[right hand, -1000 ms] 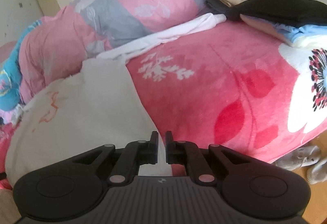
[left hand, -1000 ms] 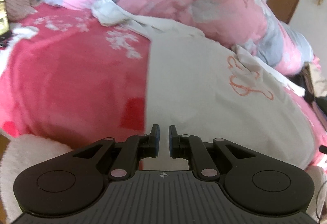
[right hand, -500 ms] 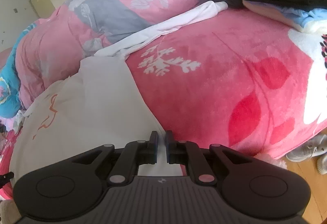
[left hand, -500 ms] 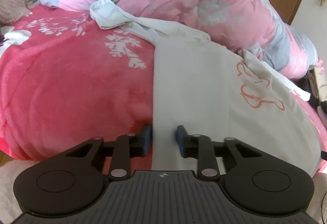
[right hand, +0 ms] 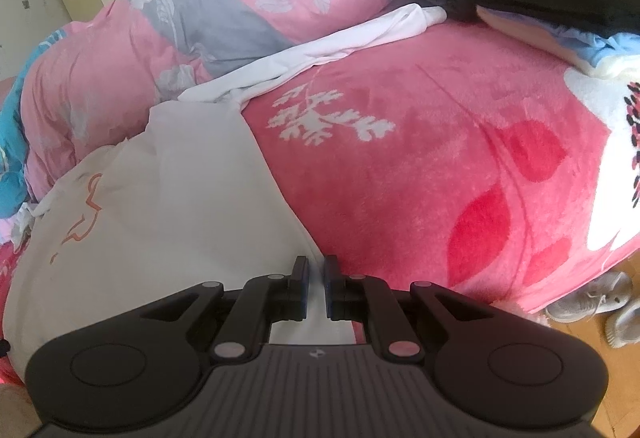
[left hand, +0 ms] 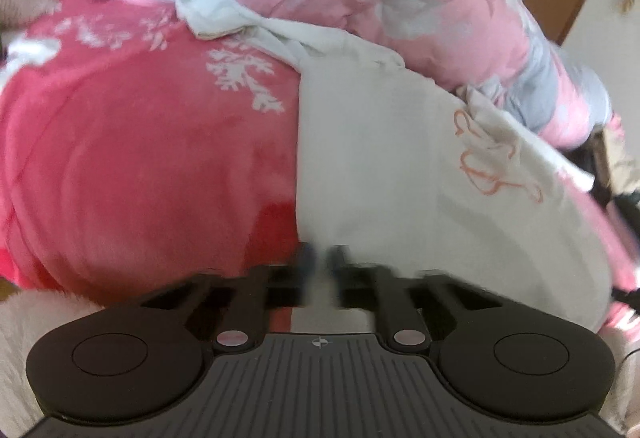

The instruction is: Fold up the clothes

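Our left gripper (left hand: 320,266) is blurred, fingers nearly together at the white shirt's (left hand: 400,174) near hem; whether they pinch it, we cannot tell. The shirt lies flat on the bed (right hand: 420,142) ahead of both fingers; it looks light, limp and likely to sag, so we judge hem corners the best hold. Our right gripper (right hand: 316,278) has its fingers narrowly parted at the shirt's right edge, and we cannot tell whether cloth sits between them.

You have one garment to fold here: a pale cream long-sleeved top (left hand: 384,166) spread flat on the red blanket, its hem toward you at the bed's near edge. An orange outline drawing (left hand: 492,166) marks its chest. In your left view its left side runs as a straight edge, and a white sleeve (left hand: 224,14) trails away to a bunched cuff. In your right view the same top (right hand: 168,198) lies smooth, its other sleeve (right hand: 340,42) stretched out toward the stacked clothes.
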Motion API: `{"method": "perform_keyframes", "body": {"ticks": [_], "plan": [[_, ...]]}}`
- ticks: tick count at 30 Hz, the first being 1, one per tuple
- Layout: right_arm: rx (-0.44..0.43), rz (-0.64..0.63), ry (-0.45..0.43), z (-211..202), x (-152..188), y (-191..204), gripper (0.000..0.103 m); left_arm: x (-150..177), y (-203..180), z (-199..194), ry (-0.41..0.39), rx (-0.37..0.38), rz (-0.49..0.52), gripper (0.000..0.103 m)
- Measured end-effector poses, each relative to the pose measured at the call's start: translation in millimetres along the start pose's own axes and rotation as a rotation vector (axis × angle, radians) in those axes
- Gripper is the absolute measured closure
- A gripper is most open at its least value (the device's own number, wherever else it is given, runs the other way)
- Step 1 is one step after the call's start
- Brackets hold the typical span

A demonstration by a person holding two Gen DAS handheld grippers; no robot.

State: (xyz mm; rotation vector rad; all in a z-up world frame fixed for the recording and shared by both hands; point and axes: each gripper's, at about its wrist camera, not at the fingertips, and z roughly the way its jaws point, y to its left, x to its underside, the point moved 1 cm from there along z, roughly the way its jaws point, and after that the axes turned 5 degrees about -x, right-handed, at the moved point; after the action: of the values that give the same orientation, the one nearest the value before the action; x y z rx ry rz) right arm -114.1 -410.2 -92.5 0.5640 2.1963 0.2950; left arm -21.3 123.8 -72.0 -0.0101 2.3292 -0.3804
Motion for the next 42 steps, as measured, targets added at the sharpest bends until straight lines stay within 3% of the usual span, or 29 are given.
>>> {"method": "perform_keyframes", "body": {"ticks": [3, 8, 11, 14, 15, 18, 20, 24, 29, 38, 40, 42], "plan": [[0.007, -0.014, 0.01, 0.3, -1.4, 1.8, 0.095, -0.9, 7.0, -9.5, -0.012, -0.019, -0.039, 0.102], [0.02, -0.043, 0.017, 2.0, -1.3, 4.3, 0.094, 9.1, 35.6, 2.0, 0.035, -0.063, -0.121, 0.103], [0.016, -0.04, 0.019, 2.2, -2.1, 3.3, 0.094, 11.2, 48.8, -5.7, 0.025, -0.017, -0.199, 0.102], [0.012, -0.04, 0.022, 2.1, -3.0, 2.4, 0.094, 13.3, 46.4, -17.4, 0.017, 0.026, -0.164, 0.098], [0.012, -0.039, 0.022, 2.1, -2.9, 2.2, 0.094, 15.4, 41.9, -16.8, 0.039, 0.044, -0.14, 0.093], [0.01, -0.04, 0.017, 2.0, -1.6, 1.9, 0.094, 24.0, 24.4, -4.5, 0.119, 0.063, -0.061, 0.064], [0.007, -0.039, 0.014, 2.1, -0.8, 1.5, 0.094, 31.3, 11.2, 11.1, 0.159, 0.016, 0.001, 0.064], [-0.003, -0.034, 0.014, -0.1, -1.0, -0.1, 0.094, 39.3, 13.2, 33.0, 0.244, -0.083, -0.054, 0.063], [0.047, -0.075, 0.001, -15.4, 0.1, 5.8, 0.092, 41.6, 18.9, 5.8, 0.201, -0.197, 0.001, 0.063], [-0.117, -0.256, 0.013, -21.3, 11.2, 44.1, 0.092, 22.4, 17.3, -29.9, 0.031, -0.151, -0.029, 0.063], [-0.04, -0.264, 0.029, -17.0, 15.2, 33.3, 0.092, 14.9, 14.8, -30.9, 0.014, -0.149, -0.014, 0.063], [0.028, -0.167, 0.028, -25.2, 11.7, 9.2, 0.092, 7.5, 11.3, -36.5, 0.005, -0.155, -0.005, 0.063]]}}
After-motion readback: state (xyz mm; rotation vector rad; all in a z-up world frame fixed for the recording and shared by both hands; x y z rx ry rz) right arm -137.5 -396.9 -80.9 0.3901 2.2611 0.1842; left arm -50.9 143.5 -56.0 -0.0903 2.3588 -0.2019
